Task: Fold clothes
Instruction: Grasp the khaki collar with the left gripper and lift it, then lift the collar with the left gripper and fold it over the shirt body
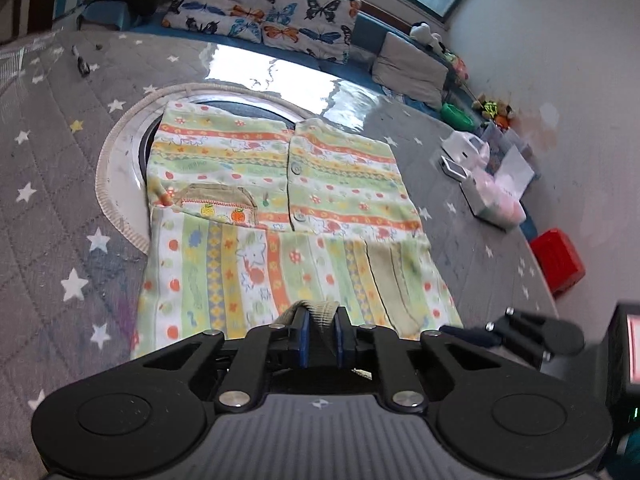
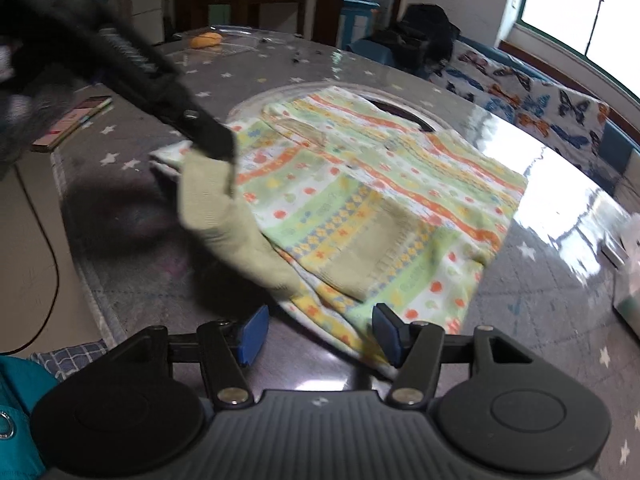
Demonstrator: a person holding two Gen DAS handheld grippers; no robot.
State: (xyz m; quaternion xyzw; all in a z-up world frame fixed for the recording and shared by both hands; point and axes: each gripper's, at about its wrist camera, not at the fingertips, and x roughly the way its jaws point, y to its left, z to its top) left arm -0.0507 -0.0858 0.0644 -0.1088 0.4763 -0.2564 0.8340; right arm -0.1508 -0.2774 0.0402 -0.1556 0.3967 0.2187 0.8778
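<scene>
**A:** Where is the garment?

**B:** The patterned pyjama top lies spread on the counter, partly over a round inset in the counter. It is striped in green, orange and yellow, with two buttons down the front and a small pocket. A sleeve is folded across the lower part.

**A:** And the left claw?

**B:** The left claw is pressed together on the beige ribbed cuff. In the left wrist view the cuff sits squeezed between the two blue pads. In the right wrist view the same claw comes in from the upper left, and the cuff hangs from it, lifted off the counter, blurred.

**A:** The right claw?

**B:** The right claw is spread, its blue pads well apart. The near edge of the top lies between and just beyond them, but the pads do not press on it.

**A:** What else is around?

**B:** Butterfly-print cushions on a blue bench behind the counter, a grey cushion beside them, a red box and some white boxes at the right. A book lies at the far left edge in the right wrist view.
</scene>
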